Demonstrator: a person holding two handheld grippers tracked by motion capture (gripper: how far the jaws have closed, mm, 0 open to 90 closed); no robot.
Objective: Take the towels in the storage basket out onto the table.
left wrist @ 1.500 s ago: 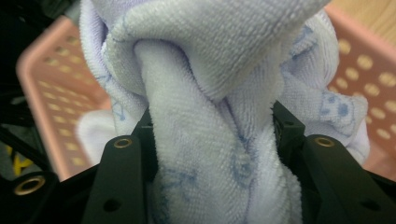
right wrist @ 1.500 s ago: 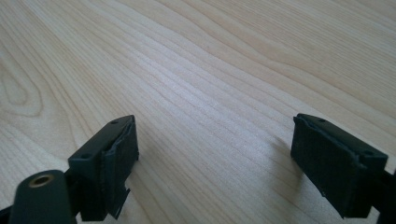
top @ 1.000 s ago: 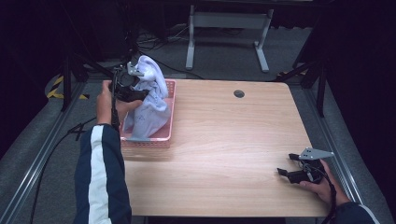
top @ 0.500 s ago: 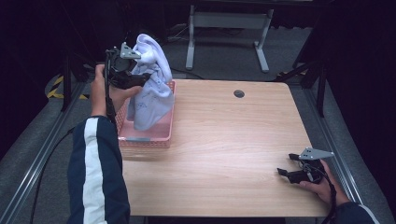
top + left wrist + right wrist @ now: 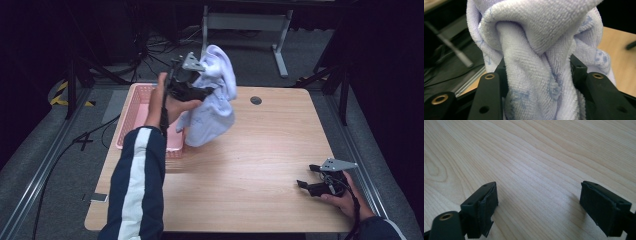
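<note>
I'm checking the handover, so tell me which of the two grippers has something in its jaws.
The left gripper: it clamps a bunched pale lavender towel above the table. The right gripper rests open and empty near the table's right edge.

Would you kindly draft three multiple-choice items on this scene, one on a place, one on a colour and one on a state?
1. Where does the pale lilac terry towel hang?
A. flat on the floor
B. in the air, over the inner edge of the pink plastic basket and the light wooden table
C. beside the right tool

2. What colour is the basket?
A. pink
B. green
C. black

3. How does the right tool stand?
A. shut on the towel
B. shut on a cable
C. open, with nothing between its jaws

Key: 1 B, the high view shows the towel lifted by the left tool, its lower end clear of the table; 2 A, its mesh wall is pink in the high view; 3 C, the right gripper view shows the jaws wide apart over bare wood.
</note>
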